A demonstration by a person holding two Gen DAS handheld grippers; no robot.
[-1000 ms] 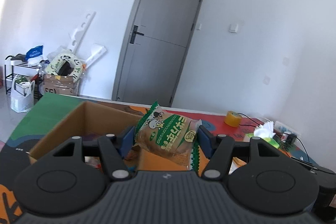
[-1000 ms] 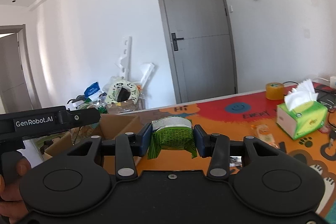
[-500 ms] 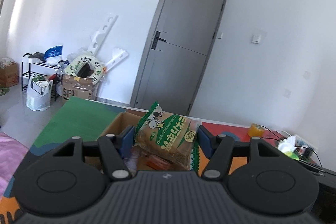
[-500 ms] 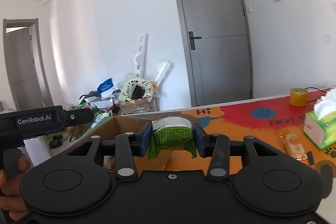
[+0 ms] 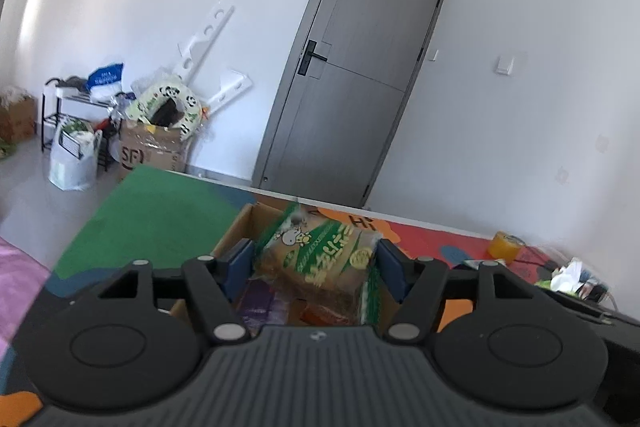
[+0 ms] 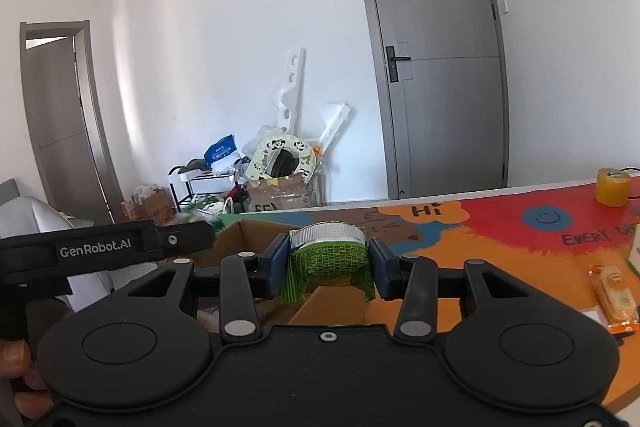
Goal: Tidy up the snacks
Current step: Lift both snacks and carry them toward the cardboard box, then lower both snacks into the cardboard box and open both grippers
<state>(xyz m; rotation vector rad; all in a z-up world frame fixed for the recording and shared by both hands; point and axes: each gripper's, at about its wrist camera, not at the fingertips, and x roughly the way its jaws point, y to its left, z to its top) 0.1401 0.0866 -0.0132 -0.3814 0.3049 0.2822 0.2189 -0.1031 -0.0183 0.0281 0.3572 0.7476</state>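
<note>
A green and brown snack bag sits between the jaws of my left gripper, above the open cardboard box. The jaws are opening: a gap shows at the left pad, and the bag's top edge is blurred. Other packets lie inside the box below. My right gripper is shut on a small green wrapped snack with a silver top, held over the box's near right corner. In the right wrist view the left gripper's black housing reaches in from the left.
The table carries a colourful mat. On it lie an orange snack bar, a yellow tape roll and a tissue box. A hand shows at the lower left. Boxes and bags pile up by the wall beside the grey door.
Both grippers have moved left, so the box now lies right under them. The left jaws have spread wider and the bag sits loose between them. The right grip is unchanged.
</note>
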